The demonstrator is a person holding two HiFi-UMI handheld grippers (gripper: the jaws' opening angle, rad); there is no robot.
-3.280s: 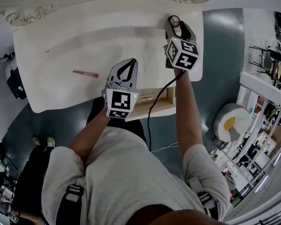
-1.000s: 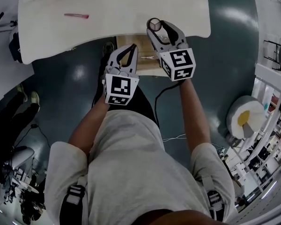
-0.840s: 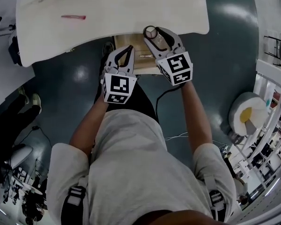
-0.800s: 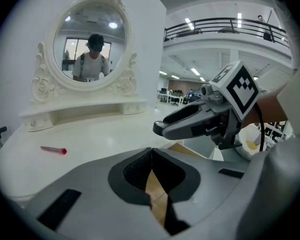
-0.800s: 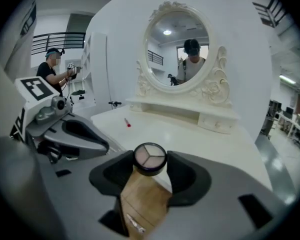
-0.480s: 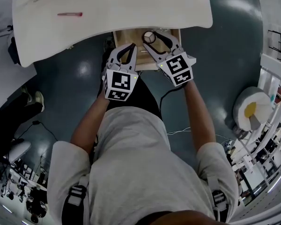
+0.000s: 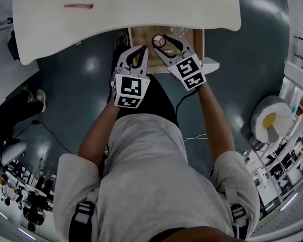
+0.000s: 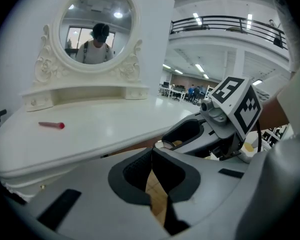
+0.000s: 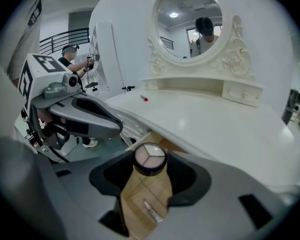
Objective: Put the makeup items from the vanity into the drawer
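Grey and closed on nothing, our left claw hangs by the open drawer; our right claw clamps a round compact over it. One small tube lies inside. Farther off, a red stick waits on the white surface.

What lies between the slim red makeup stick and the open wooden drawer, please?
Only bare white vanity top separates the slim red makeup stick from the open wooden drawer; the head view shows it.
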